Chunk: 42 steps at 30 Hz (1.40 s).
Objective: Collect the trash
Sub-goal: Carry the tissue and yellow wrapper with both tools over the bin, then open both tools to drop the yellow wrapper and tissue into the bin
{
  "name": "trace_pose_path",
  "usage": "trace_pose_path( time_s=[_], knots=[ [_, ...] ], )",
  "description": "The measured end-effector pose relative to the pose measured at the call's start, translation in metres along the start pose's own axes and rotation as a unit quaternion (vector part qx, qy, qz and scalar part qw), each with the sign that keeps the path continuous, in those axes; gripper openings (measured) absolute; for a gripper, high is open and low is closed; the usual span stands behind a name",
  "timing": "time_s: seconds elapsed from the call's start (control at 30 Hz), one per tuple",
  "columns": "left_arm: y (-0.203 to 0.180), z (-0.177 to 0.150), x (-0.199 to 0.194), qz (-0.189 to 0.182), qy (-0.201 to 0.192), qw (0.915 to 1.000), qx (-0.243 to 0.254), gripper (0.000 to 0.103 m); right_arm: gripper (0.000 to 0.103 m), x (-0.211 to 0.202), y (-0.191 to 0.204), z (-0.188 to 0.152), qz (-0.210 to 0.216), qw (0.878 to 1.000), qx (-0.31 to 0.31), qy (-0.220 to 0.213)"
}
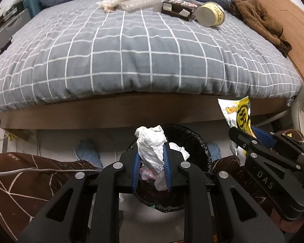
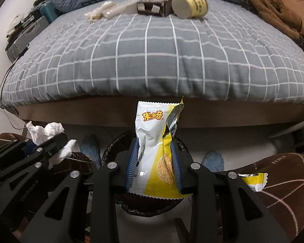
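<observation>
My left gripper (image 1: 151,151) is shut on a crumpled white tissue (image 1: 152,147) and holds it over the black-lined trash bin (image 1: 200,143) on the floor by the bed. My right gripper (image 2: 154,149) is shut on a white and yellow snack wrapper (image 2: 152,141), above the same bin (image 2: 111,151). The right gripper and wrapper (image 1: 239,115) show at the right of the left wrist view; the left gripper and tissue (image 2: 44,131) show at the left of the right wrist view. On the bed lie a yellow cup (image 1: 211,13), a brown box (image 1: 178,8) and clear plastic wrappers (image 1: 127,2).
A grey checked quilt (image 1: 141,50) covers the bed, with a brown garment (image 1: 257,20) at its right edge. The person's brown-trousered knees (image 1: 26,184) flank the bin. Blue slippers (image 2: 89,145) lie under the bed. A suitcase (image 2: 20,40) stands at the left.
</observation>
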<state>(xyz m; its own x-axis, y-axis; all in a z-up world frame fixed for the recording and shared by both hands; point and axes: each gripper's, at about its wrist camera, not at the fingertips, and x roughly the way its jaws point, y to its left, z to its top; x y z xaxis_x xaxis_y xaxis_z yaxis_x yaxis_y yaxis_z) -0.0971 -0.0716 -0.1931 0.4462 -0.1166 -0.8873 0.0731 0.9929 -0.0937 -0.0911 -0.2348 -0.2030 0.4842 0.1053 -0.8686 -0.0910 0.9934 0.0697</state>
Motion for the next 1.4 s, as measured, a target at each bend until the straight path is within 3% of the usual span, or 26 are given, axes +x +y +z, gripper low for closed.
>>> trace_pose_path(
  time_s=[0.3,0.67,1.03,1.4],
  knots=[
    [0.019,-0.007,0.019,0.013,0.015,0.9996,-0.018,0.02,0.031,0.038,0.004,-0.01,0.004,0.999,-0.001,0.047],
    [0.037,-0.011,0.039,0.027,0.034,0.9986,-0.03,0.02,0.047,0.05,0.02,-0.008,0.006,0.999,-0.019,0.05],
    [0.01,-0.008,0.054,0.007,0.045,0.9989,-0.003,0.02,0.077,0.04,-0.002,-0.018,-0.02,0.999,-0.016,0.039],
    [-0.042,-0.009,0.074,-0.018,0.068,0.9965,0.045,0.02,0.094,0.025,-0.052,-0.026,-0.053,0.998,0.029,0.02]
  ],
)
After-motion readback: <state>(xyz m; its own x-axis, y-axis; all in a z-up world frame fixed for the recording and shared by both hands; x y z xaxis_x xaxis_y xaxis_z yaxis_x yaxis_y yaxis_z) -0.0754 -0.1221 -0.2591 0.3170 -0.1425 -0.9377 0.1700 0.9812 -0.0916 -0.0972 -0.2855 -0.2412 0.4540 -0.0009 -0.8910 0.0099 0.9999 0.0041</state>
